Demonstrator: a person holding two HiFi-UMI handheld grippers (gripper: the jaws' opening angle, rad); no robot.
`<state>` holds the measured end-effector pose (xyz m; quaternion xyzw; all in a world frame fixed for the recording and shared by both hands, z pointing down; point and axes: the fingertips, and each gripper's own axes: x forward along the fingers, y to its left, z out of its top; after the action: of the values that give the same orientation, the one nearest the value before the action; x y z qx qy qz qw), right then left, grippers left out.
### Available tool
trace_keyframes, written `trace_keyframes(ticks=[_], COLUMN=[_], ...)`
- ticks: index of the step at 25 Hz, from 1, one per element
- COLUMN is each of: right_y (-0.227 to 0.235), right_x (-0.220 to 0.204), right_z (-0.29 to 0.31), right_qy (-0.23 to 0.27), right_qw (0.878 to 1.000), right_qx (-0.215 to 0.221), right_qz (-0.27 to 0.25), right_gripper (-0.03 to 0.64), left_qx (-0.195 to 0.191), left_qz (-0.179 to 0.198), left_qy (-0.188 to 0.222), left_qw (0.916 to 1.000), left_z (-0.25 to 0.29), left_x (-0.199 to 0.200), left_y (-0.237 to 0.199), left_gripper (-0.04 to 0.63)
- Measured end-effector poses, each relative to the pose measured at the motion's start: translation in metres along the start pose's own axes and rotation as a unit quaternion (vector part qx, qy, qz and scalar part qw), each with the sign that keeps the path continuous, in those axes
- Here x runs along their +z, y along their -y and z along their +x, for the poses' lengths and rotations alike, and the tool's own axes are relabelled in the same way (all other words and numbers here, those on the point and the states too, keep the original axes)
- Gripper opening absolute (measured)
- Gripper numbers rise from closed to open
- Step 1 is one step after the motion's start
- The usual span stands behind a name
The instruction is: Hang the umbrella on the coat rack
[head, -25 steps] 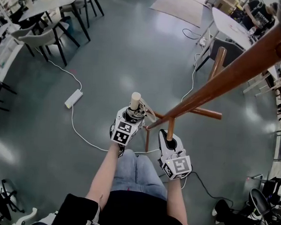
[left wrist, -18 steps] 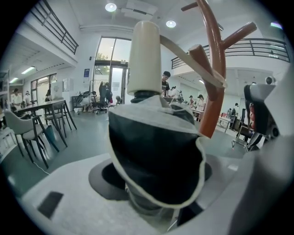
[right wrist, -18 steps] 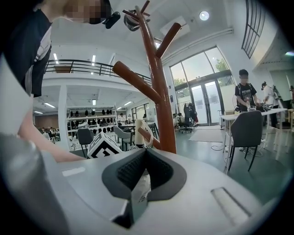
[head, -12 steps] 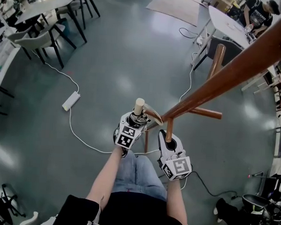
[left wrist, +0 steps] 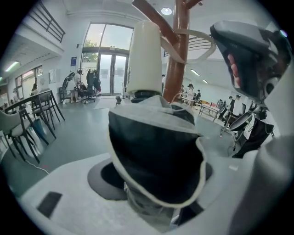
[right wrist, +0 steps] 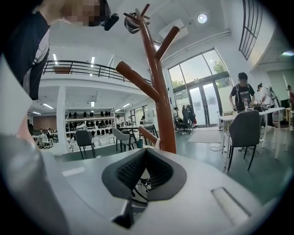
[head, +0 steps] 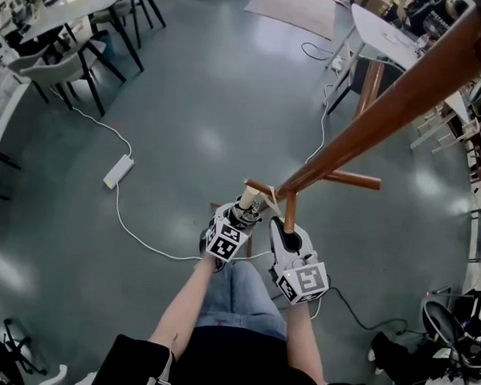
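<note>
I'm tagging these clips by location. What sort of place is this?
Probably a large open office or lab hall: long work tables with chairs on a bare floor, tall glass entrance doors, and a railed mezzanine overhead.

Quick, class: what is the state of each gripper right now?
Left gripper: closed on the umbrella.
Right gripper: closed on a small patterned piece, unidentifiable.

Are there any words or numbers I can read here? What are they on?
No words or numbers can be read.
Left gripper and right gripper: square markers only, no letters.
Umbrella: patterned print, too blurred to read.
Blue sign by the glass doors: too small to read.
</note>
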<state>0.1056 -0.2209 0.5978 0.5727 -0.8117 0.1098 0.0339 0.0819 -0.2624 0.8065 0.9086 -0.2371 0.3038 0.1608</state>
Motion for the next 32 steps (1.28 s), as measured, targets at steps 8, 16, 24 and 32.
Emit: trace_keyframes(ticks=[8,16,24,32], right_y=[0.001,0.004,0.026,0.026], right_x=[-0.007,-0.020,-0.078,-0.156], right_z=[-0.005,-0.007,0.009,0.023], right_qy=[0.002,0.008,-0.010,-0.064], right_qw=[1.000,1.000,0.996,0.988], right_qx=[-0.006,-0.011,-0.059,-0.059], right_qz=[0.002,0.005,0.070,0.127], right_gripper=[0.009,0.009,0.009,0.023], left_qx=[-0.021,-0.011,0.015,0.024], left_qz=[-0.005,-0.009,-0.020,-0.005], left_qy=[-0.032,-0.043,-0.035,-0.028], left_qw=[0.9993,0.9990,0.9991,0.9993], left_z=[0.013,0.022,0.019,0.025], left_x=[-0.033,-0.056,-0.064,-0.070], left_y=[0.017,0.015,0.011,0.010], left_gripper=[0.319,0.322,0.330,0.331])
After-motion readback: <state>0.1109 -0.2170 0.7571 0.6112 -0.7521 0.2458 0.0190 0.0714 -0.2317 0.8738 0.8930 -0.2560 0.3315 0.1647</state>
